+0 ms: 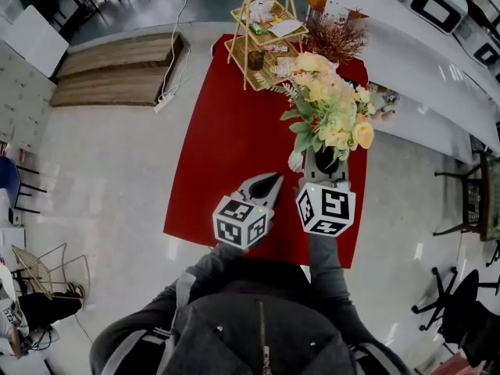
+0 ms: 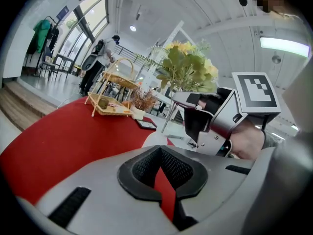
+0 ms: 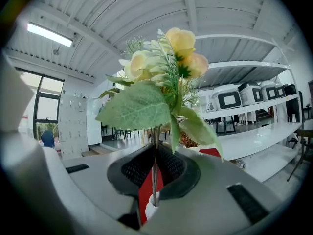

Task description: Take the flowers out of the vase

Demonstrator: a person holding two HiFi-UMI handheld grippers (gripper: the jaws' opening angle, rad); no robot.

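Several stems (image 3: 155, 148), seemingly, inside right gripper (image 3: 154, 182)

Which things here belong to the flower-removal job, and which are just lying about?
Job: flowers, white vase, right gripper shut on the stems.
Lying about: wicker basket stand, dried plants, dark flat device, idle left gripper.

Red-covered table (image 1: 226, 131), two-tier wicker basket stand (image 1: 262, 41) at its far end, dried brown plant (image 1: 334, 39) beside the stand
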